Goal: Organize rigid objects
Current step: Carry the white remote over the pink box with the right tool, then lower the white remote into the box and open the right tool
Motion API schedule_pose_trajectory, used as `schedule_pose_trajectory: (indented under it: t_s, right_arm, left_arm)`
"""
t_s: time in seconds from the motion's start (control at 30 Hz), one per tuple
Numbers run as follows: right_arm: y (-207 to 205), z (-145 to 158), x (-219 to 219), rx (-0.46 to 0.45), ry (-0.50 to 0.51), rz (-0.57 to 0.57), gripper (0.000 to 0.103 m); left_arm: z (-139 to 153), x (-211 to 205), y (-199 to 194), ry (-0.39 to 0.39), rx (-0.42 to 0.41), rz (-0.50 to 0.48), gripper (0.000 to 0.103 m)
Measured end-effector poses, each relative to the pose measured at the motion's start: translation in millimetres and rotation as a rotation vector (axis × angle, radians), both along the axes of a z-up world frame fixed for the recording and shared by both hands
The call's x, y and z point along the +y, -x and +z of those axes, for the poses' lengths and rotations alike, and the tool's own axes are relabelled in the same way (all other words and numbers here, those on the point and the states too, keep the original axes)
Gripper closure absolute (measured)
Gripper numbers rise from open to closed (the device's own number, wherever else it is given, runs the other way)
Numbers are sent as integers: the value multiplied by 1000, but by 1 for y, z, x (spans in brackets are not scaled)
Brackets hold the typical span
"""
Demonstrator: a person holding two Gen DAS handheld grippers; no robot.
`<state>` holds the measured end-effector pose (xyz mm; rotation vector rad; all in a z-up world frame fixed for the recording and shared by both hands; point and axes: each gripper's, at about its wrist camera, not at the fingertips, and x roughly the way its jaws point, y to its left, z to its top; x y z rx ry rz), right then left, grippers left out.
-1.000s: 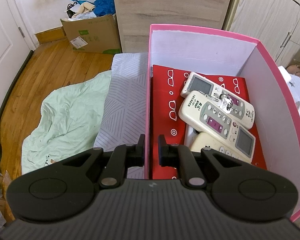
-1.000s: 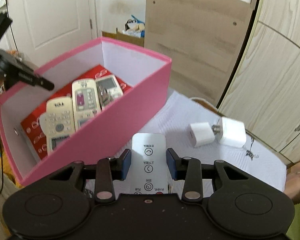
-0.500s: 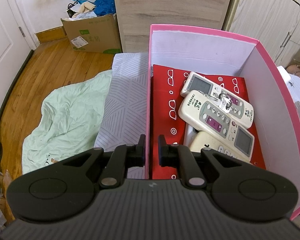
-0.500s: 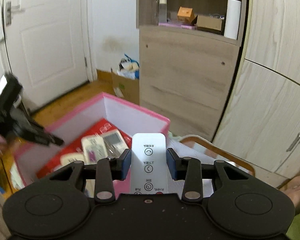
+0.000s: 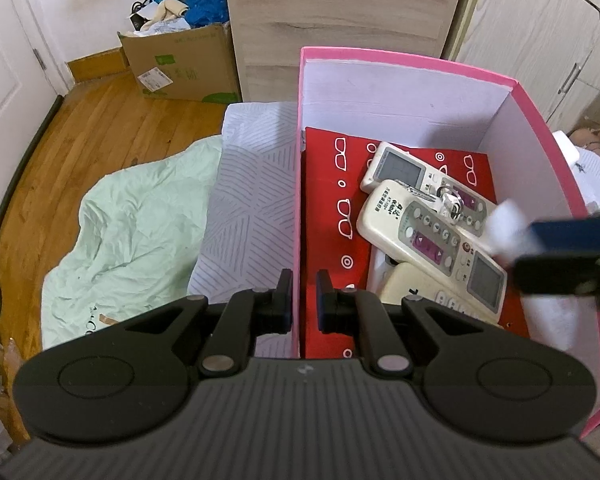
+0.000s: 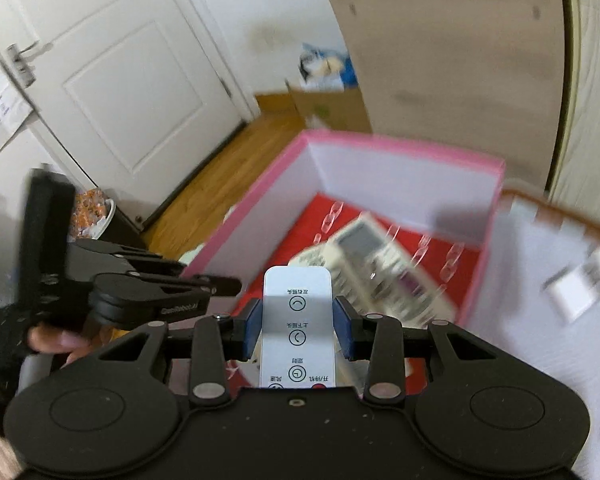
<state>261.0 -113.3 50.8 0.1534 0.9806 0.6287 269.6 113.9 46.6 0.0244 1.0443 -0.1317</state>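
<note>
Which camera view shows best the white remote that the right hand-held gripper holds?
The right wrist view: the white remote sits sharp between the right hand-held gripper pads, buttons readable. The left wrist view shows only a blurred white end.

We see a slim white remote [image 6: 297, 328] poised over the pink box [image 6: 404, 148], three cream remotes [image 5: 428, 236] piled inside.
</note>
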Motion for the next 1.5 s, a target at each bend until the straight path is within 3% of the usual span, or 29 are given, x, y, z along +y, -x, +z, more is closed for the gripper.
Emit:
schedule_pose_trajectory:
  t_s: [0.5,0.7,0.9,1.07,1.2,1.27,1.5]
  right_arm:
    - [-45,-48,28,305,-178,-199,59]
    - [-49,-62,22,462,-350,-231,57]
    - [-40,-37,13,370,-263,-187,55]
    - [-13,3,3,143,-125,-65,54]
    - [20,32,-12,-83,-11,25,36]
    - [36,41,-25,-163,49,48,34]
    - [60,41,-96,-276,84,-35,21]
  left_arm:
    - [5,9,3,45,1,22,94]
    - [6,11,4,63,1,37,95]
    - [6,10,5,59,-2,36,95]
    - [7,10,5,56,-2,37,95]
    - [7,7,5,46,-2,40,95]
    - [7,7,5,40,-3,43,95]
    - [7,2,2,16,-5,45,95]
